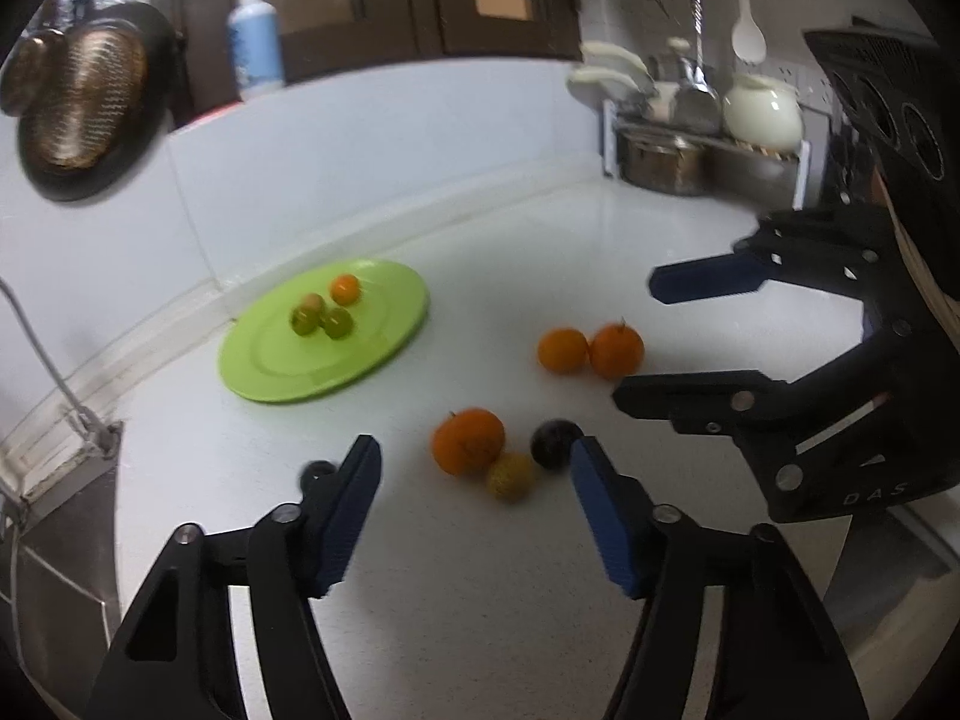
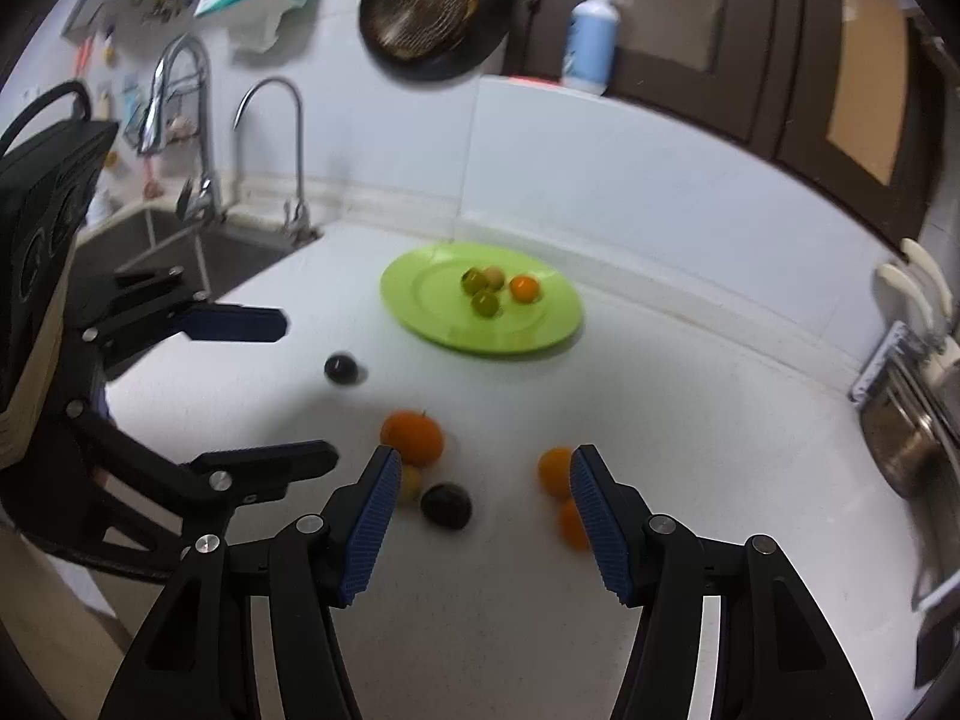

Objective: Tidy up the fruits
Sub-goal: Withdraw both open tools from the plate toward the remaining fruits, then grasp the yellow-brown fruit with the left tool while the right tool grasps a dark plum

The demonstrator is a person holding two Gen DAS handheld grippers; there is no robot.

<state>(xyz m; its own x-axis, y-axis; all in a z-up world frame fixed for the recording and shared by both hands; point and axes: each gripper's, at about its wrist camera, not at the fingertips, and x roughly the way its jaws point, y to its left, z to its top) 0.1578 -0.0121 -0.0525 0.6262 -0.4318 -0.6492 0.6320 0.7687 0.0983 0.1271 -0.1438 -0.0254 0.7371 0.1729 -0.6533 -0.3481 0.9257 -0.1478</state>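
Both claws hang spread and empty over the bench (image 1: 480, 600): left claw (image 1: 474, 504), right claw (image 2: 485, 510). Green plate (image 1: 282, 372) sits beyond, already holding small fruit. My left claw looks nearer the big orange (image 1: 468, 441), dead ahead; yellow fruit (image 1: 510, 476) and dark plum (image 1: 553, 443) touch it, blurred.

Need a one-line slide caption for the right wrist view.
Open right gripper above loose oranges and a dark fruit on the counter; four small fruits on the green plate.
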